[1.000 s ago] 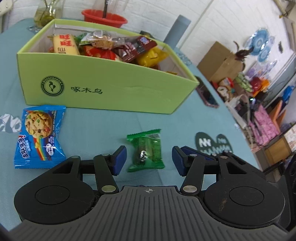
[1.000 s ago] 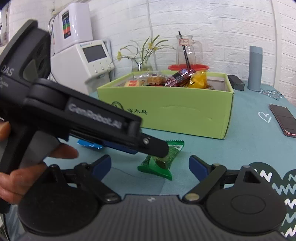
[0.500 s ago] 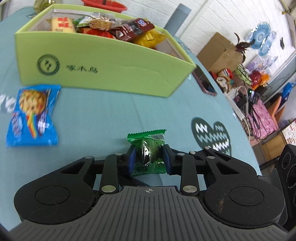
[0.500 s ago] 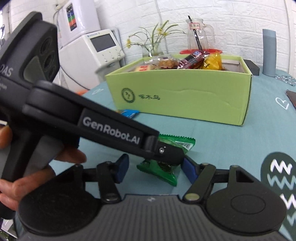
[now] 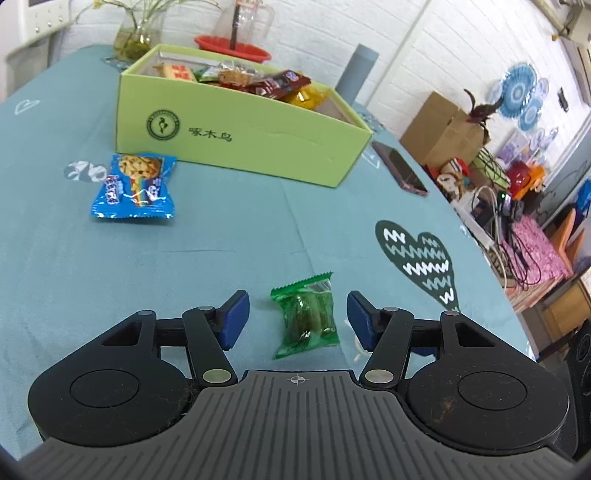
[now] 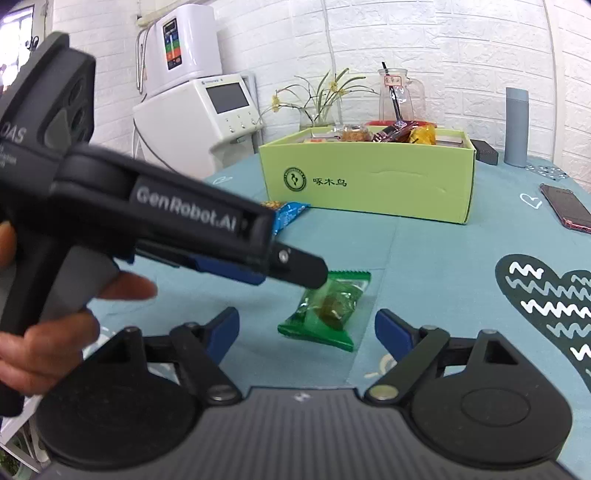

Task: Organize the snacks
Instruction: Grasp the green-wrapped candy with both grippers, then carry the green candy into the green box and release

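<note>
Jaws of the left gripper (image 5: 297,317) stand wide, blue pads either side of a green candy packet (image 5: 306,317) that lies flat on the teal tablecloth (image 5: 229,273), touching neither pad; seen from the right wrist, that same packet (image 6: 330,309) sits just beyond the right gripper (image 6: 307,328), whose jaws also stand wide and hold nothing; the left gripper's dark finger tip (image 6: 306,271) hangs over the packet's far left corner, though whether it touches cannot be told from here; a hand (image 6: 48,325) grips the left tool's handle at about 9 o'clock of the right view. Farther out, at roughly 10 o'clock from the green packet in the left view, a blue cookie packet (image 5: 135,186) lies on the cloth, just in front of the box's near left corner; a dark heart print (image 5: 419,258) marks the cloth at about 2 o'clock. Beyond, at 12 o'clock, stands a lime-green box (image 5: 240,144) with several wrapped snacks (image 5: 255,79) piled inside; a phone (image 5: 400,171) lies at the box's right, near its corner; behind the box stand a grey cylinder (image 5: 357,74), a red bowl (image 5: 232,46) and a glass vase (image 5: 136,33) with stems.
</note>
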`<state>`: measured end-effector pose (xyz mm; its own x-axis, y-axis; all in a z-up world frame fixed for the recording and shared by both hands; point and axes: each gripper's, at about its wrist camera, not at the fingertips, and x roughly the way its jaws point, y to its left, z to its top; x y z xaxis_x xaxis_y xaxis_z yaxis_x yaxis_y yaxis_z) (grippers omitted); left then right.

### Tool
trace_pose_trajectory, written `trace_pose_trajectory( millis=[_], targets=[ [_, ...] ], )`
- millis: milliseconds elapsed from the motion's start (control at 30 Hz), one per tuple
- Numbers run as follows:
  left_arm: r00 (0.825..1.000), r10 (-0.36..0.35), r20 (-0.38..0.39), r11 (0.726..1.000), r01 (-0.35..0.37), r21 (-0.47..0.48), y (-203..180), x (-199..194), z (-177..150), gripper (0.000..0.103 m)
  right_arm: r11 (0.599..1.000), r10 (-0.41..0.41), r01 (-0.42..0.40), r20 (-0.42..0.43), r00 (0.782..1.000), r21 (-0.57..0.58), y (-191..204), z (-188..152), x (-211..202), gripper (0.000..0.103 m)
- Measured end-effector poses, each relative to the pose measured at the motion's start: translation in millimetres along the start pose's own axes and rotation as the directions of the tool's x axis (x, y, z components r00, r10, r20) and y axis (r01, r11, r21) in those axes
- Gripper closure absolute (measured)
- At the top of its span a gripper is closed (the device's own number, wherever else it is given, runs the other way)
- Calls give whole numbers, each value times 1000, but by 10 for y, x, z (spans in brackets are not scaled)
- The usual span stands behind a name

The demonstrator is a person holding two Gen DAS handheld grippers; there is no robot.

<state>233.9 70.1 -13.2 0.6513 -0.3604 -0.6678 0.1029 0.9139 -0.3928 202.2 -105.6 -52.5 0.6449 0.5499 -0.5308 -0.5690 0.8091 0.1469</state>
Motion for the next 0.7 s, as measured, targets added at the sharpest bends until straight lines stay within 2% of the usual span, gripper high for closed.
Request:
trace_pose_trajectory(
  millis=[100,267,300,333,367,433,567,700],
  targets=[
    [999,-3,-33,1000,3,13,-22,130,2,63,1000,-6,6,-10,1000,-12,-28,39,91,22],
    [997,-20,-74,1000,20,-5,26,333,-24,70,999,-20,18,-44,999,-34,-73,78,231,25],
    [998,-23,-63,1000,23,1,31,338,-31,74,1000,-12,10,-60,998,-28,-97,77,283,30],
    [998,-25,-63,1000,25,6,34,346,-28,88,1000,-5,4,-58,998,-27,-95,56,278,30],
    [995,-60,-81,998,60,-9,63,365,-23,95,999,0,-2,-59,998,-36,-85,62,272,44],
    [993,-84,-84,996,79,-51,99,351,10,100,998,-16,13,-54,998,-55,-55,76,265,44],
    [996,-92,-24,996,92,3,-46,219,244,100,997,-34,36,18,999,-70,-76,329,194,44],
    [991,-126,46,991,125,39,-198,197,722,100,990,-75,86,99,992,-110,-201,724,187,44]
  ],
)
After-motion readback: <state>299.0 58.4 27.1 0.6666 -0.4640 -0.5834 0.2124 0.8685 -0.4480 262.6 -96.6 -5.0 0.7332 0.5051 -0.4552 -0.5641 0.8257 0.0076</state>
